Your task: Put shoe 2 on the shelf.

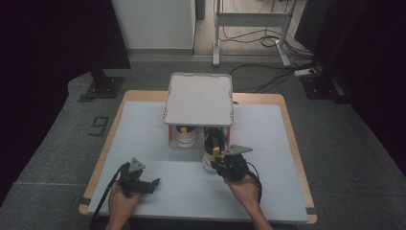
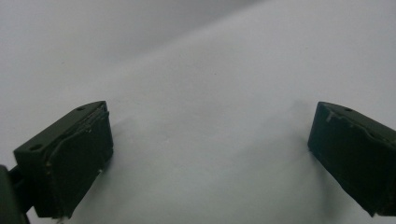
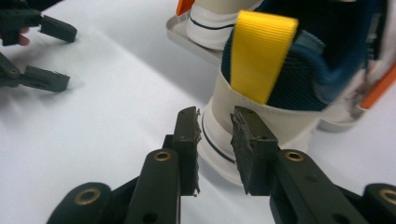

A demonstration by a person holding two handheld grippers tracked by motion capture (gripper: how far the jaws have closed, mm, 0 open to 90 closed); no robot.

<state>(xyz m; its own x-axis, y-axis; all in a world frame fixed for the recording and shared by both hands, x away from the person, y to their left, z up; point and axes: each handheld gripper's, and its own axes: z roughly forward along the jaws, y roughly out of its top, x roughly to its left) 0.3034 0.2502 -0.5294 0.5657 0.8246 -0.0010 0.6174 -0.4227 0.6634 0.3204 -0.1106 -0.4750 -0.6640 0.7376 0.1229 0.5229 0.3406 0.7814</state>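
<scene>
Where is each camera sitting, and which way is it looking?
High view: above the person's side, looking down on the table, the shelf, both hands and claws.
Left gripper view: rides the left claw, facing bare table between open jaws.
Right gripper view: rides the right claw, facing the shoe heel, jaws a little apart.
Shared: high and right gripper views both show the shoe and the left claw.

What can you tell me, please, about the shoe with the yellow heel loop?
The shoe is a sneaker with a cream heel panel, white sole with a thin dark line, navy mesh collar and yellow pull loop. It stands upright on the white table, heel toward the right gripper, whose jaws flank the heel, slightly apart.
</scene>
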